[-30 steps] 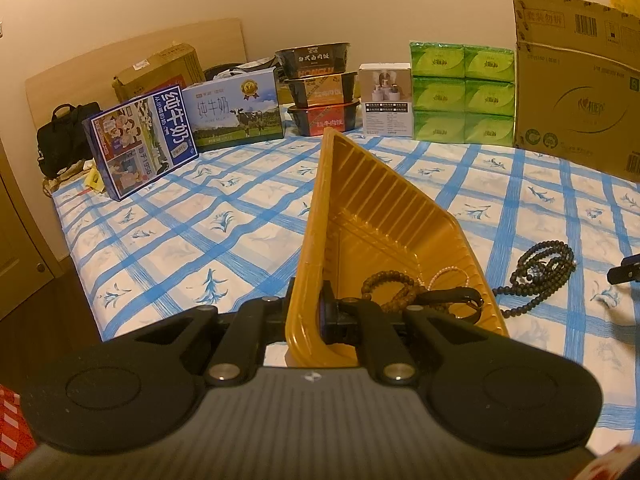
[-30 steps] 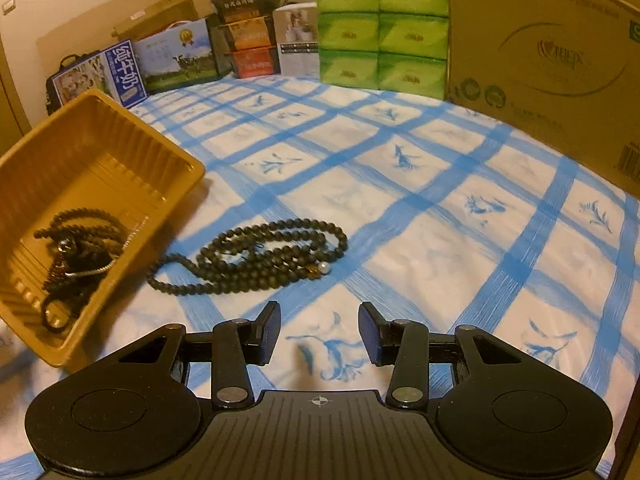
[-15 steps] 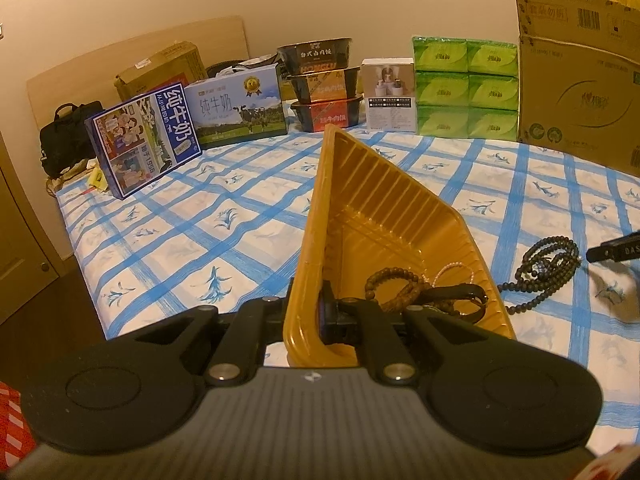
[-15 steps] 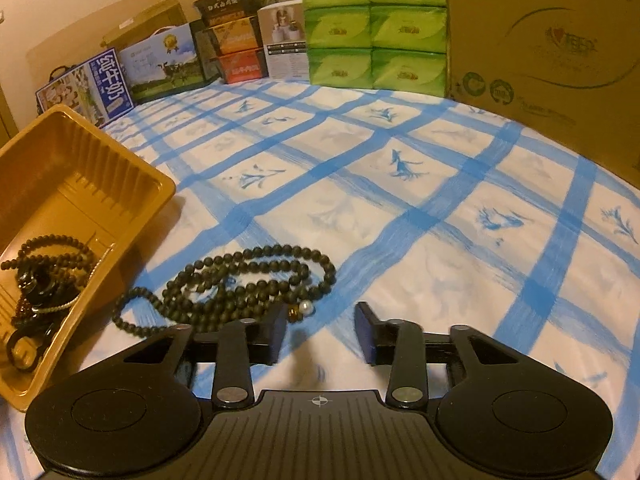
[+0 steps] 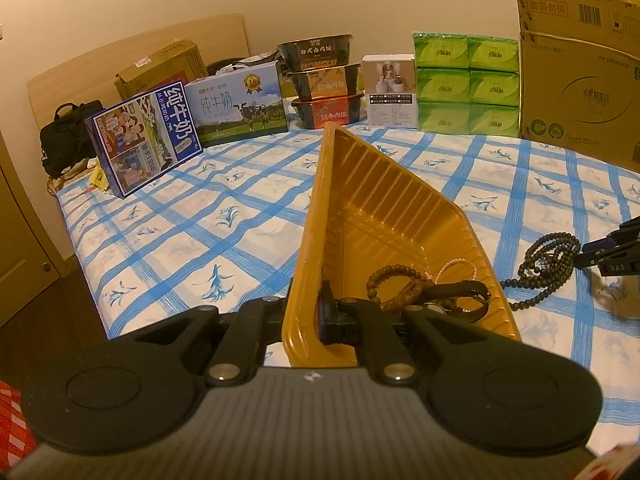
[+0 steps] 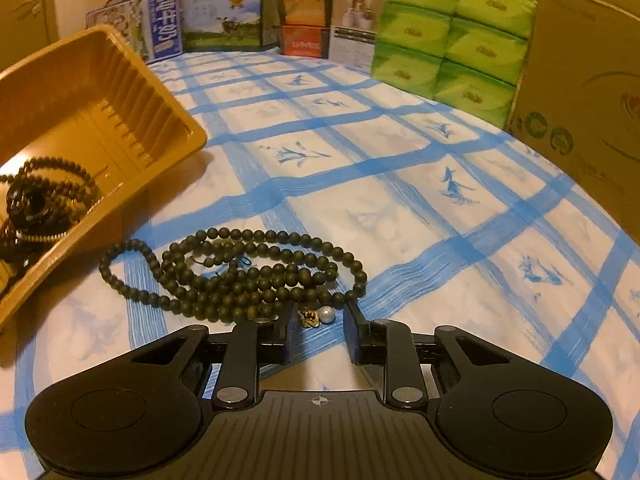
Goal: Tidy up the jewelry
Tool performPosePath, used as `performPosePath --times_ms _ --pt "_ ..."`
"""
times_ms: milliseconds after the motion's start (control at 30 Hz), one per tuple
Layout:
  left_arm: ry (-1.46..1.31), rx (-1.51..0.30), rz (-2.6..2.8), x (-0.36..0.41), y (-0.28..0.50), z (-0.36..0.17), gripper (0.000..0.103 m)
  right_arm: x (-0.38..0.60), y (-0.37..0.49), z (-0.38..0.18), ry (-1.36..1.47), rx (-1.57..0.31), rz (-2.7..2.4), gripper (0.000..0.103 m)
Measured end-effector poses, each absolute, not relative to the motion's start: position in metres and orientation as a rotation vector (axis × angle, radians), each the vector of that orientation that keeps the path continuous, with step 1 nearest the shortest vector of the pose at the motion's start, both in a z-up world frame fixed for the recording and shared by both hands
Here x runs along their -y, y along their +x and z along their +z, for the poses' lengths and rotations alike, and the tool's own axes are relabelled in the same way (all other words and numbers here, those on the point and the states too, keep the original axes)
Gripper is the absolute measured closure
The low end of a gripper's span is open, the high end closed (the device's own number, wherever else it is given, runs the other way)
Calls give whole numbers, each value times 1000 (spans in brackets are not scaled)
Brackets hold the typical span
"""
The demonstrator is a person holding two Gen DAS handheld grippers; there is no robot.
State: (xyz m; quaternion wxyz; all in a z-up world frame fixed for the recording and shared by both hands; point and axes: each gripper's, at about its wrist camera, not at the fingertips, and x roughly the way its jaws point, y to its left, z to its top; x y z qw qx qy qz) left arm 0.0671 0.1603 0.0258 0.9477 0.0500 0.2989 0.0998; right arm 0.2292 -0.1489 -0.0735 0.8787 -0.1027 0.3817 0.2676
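Note:
A yellow plastic tray (image 5: 384,216) lies on the blue-checked bed sheet. My left gripper (image 5: 308,312) is shut on the tray's near wall. Brown bead bracelets (image 5: 394,282) and a dark strap lie inside the tray. A long dark bead necklace (image 6: 240,276) with a white pearl (image 6: 327,313) lies on the sheet right of the tray (image 6: 92,120); it also shows in the left wrist view (image 5: 548,264). My right gripper (image 6: 318,322) is open, low over the sheet, its fingertips at the necklace's near edge around the pearl.
Milk cartons (image 5: 148,140), stacked food bowls (image 5: 326,80), a white box (image 5: 390,90), green tissue packs (image 5: 466,84) and a big cardboard box (image 5: 580,80) line the far side of the bed. The bed's left edge drops to a dark floor.
My right gripper has moved forward and down to the dark necklace, which now lies between its fingertips. The left gripper and tray have stayed put.

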Motion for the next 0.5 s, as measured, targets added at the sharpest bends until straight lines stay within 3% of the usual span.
performPosePath --times_ms 100,167,500 --pt "102 -609 202 -161 67 26 97 148 230 -73 -225 -794 566 78" --pt "102 -609 202 -160 68 26 97 147 229 -72 -227 -797 573 85" --pt "110 -606 200 -157 68 26 97 150 201 -55 -239 -757 546 85"
